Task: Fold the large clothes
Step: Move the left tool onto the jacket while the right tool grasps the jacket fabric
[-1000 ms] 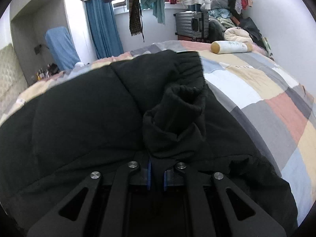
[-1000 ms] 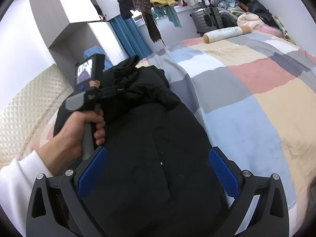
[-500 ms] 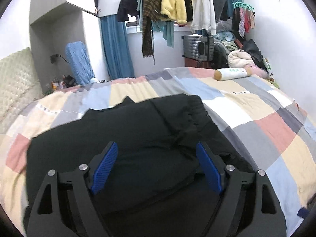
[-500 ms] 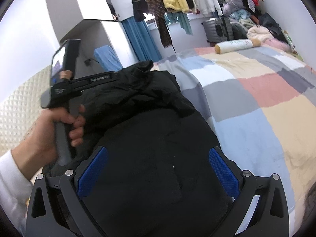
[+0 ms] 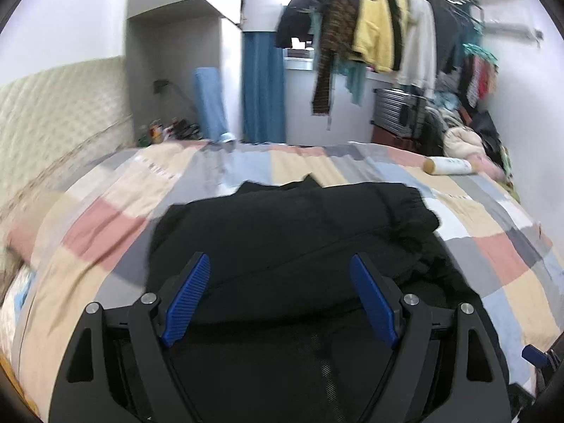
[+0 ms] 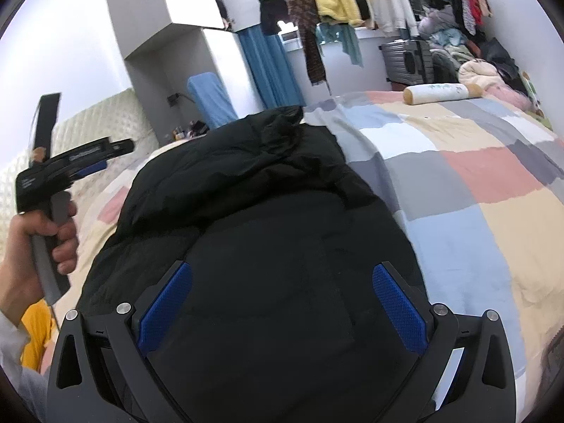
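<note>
Black padded cloth fills most of what I see: the black jacket (image 5: 299,232) lies bunched near the middle of the bed, on the patchwork bedcover (image 5: 493,246). Its near end runs under my fingers and off the lower edge of both views, so I cannot tell how far it reaches toward me, nor which part is sleeve, hem or hood. The folds merge into one dark mass, and only a ribbed cuff-like edge shows at the far right of the heap.

My left gripper (image 5: 280,292) has its jaws spread wide, the blue pads (image 5: 187,296) apart with nothing between them; the jaws have just been opening. They hang above the jacket, not touching it. That view is smeared toward the bed's left edge and the quilted headboard (image 5: 53,112), so the details there are lost.

My right gripper (image 6: 282,303) is likewise spread, its pads apart over the jacket and gripping nothing. In the right wrist view my left hand (image 6: 38,246) shows at the left side, wrapped round the other tool's handle, with the white sleeve cut off by the frame.

A white roll (image 6: 440,93) lies near the far right corner of the bed. Hanging clothes (image 5: 373,28) crowd the rail beyond the far edge, too blurred to sort apart.
</note>
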`<state>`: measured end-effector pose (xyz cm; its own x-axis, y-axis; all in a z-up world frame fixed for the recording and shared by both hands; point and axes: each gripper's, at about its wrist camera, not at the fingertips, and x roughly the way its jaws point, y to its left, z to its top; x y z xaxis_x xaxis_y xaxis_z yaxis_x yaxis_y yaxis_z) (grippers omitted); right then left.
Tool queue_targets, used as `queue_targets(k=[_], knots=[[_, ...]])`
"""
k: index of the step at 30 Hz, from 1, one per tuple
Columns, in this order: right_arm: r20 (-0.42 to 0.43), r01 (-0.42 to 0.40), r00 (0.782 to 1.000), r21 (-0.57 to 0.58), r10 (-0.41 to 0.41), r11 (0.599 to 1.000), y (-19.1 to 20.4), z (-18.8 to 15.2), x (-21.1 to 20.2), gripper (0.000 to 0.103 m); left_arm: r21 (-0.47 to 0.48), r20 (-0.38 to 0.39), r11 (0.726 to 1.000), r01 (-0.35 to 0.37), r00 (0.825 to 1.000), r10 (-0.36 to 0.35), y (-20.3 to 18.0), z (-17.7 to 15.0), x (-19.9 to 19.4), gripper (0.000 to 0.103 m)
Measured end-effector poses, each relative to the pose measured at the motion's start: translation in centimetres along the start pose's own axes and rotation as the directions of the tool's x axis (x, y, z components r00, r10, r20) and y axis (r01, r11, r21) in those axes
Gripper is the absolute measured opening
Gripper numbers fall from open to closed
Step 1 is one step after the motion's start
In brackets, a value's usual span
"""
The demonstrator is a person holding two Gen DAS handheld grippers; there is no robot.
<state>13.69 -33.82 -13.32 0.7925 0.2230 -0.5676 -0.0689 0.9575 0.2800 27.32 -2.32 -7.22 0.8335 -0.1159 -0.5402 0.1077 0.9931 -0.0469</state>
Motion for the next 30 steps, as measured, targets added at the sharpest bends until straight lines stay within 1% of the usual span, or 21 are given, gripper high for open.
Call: queue_targets(k=[4,5,6,9,12,14,16,19,20,21,23,24,25,27,30], knots=[[-0.027,-0.015,1.0,-0.058,0.013,0.998,1.7,-0.2,0.5,0.103,-0.045,-0.038,0.998,-0.04,0.999,0.039,4.3,-2.4,-0.4,0.082],[-0.035,-0.027,0.999,-0.073,0.025,0.997,2.1,-0.2,0.7,0.103,-0.042,-0.042,0.998,-0.055,0.998,0.054,4.9,-3.1,-0.7,0.082],[-0.039,-0.038,0.999,-0.078,0.035,0.996,2.4,-0.2,0.9,0.103,-0.028,-0.05,0.996,-0.085,0.995,0.083,6.0,-4.2,-0.6,0.083],[-0.052,-0.06,0.997,-0.086,0.056,0.995,3.1,0.3,1.5,0.103,-0.025,-0.085,0.992,-0.12,0.989,0.118,8.1,-6.4,0.1,0.083],[-0.049,-0.073,0.996,-0.099,0.068,0.992,3.6,1.6,2.5,0.103,-0.038,-0.124,0.989,-0.142,0.983,0.136,9.7,-8.1,1.4,0.083],[-0.042,-0.07,0.997,-0.105,0.066,0.992,3.6,3.0,3.8,0.103,-0.034,-0.151,0.987,-0.156,0.977,0.149,10.2,-8.6,2.4,0.083],[-0.035,-0.066,0.997,-0.099,0.063,0.993,3.4,4.4,5.3,0.102,-0.038,-0.161,0.986,-0.162,0.975,0.153,10.6,-9.0,3.2,0.084],[-0.021,-0.05,0.999,-0.098,0.048,0.994,2.8,6.7,8.4,0.097,-0.043,-0.183,0.981,-0.189,0.967,0.179,11.4,-9.6,4.8,0.085],[-0.017,-0.046,0.999,-0.089,0.044,0.995,2.3,7.6,9.9,0.094,-0.037,-0.191,0.979,-0.198,0.963,0.188,11.5,-9.8,5.3,0.085],[-0.02,-0.044,0.999,-0.08,0.043,0.996,1.8,8.2,10.8,0.089,-0.024,-0.206,0.977,-0.21,0.958,0.201,11.6,-10.0,6.0,0.085],[-0.034,-0.028,0.999,-0.057,0.027,0.998,0.8,9.5,13.1,0.082,-0.01,-0.237,0.975,-0.221,0.948,0.212,11.8,-10.4,7.3,0.085],[-0.038,-0.021,0.999,-0.046,0.019,0.999,0.4,9.9,13.9,0.077,-0.013,-0.247,0.975,-0.221,0.946,0.211,11.9,-10.5,7.7,0.085],[-0.035,-0.018,0.999,-0.036,0.017,0.999,0.0,10.4,14.5,0.075,-0.017,-0.255,0.974,-0.226,0.943,0.214,12.1,-10.6,8.2,0.085],[-0.019,-0.017,1.0,-0.013,0.017,1.0,-0.6,11.2,15.8,0.07,-0.021,-0.256,0.969,-0.246,0.938,0.233,12.3,-10.6,8.8,0.085],[-0.005,-0.048,0.999,0.02,0.048,0.999,-1.2,12.1,17.4,0.065,-0.02,-0.244,0.963,-0.268,0.936,0.256,12.4,-10.6,9.6,0.085]])
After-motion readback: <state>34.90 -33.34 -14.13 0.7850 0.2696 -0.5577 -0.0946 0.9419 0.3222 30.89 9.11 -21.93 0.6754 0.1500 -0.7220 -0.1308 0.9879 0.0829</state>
